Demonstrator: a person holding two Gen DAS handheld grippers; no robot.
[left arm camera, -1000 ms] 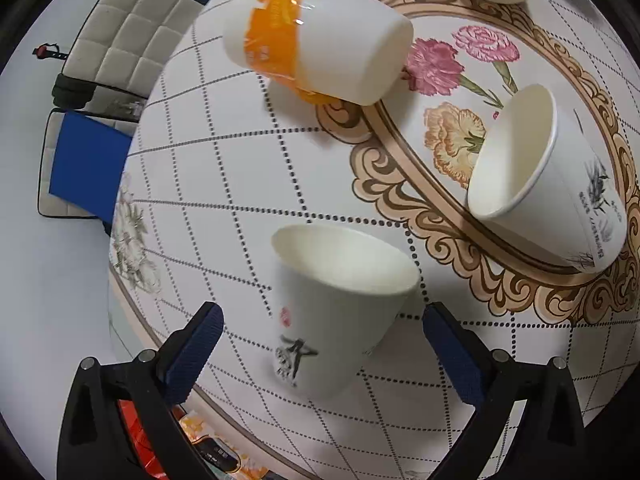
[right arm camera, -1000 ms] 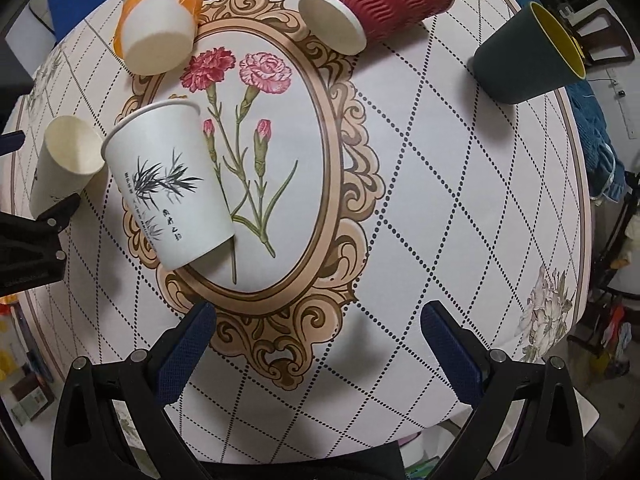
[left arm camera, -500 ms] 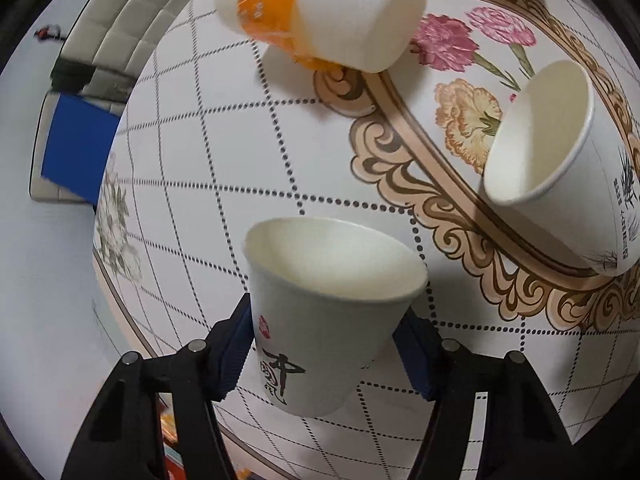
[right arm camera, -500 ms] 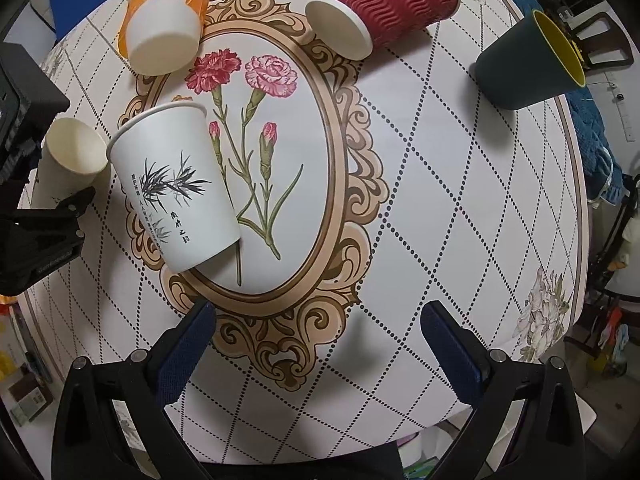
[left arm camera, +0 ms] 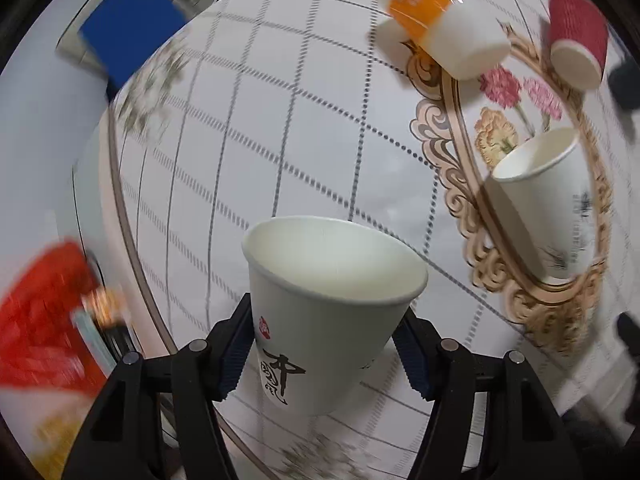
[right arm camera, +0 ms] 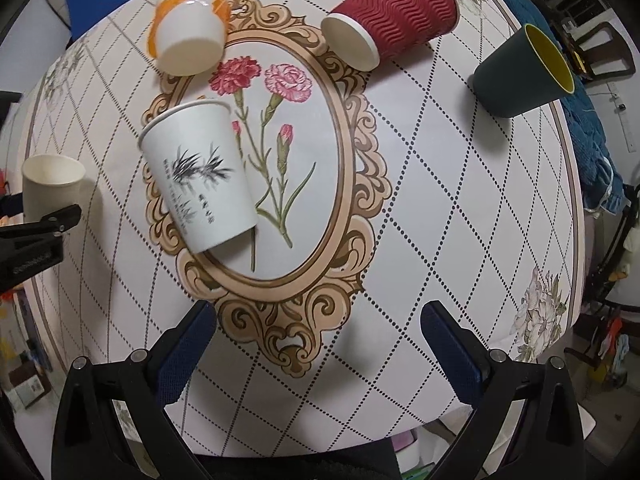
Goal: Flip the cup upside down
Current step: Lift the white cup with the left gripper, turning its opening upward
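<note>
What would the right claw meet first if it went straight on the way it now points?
Probably the patterned tablecloth between its open fingers, near the ornate oval frame. No cup lies in that line; the bamboo-print cup stands left of it. Depth is uncertain.

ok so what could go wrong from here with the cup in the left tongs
1. The left tongs squeeze the small white cup low on its thin paper wall, so it may crumple or slip while turning.
2. The cup is held near the table edge; a drop could land off the table.
3. The bamboo-print cup stands nearby and could be knocked.
</note>
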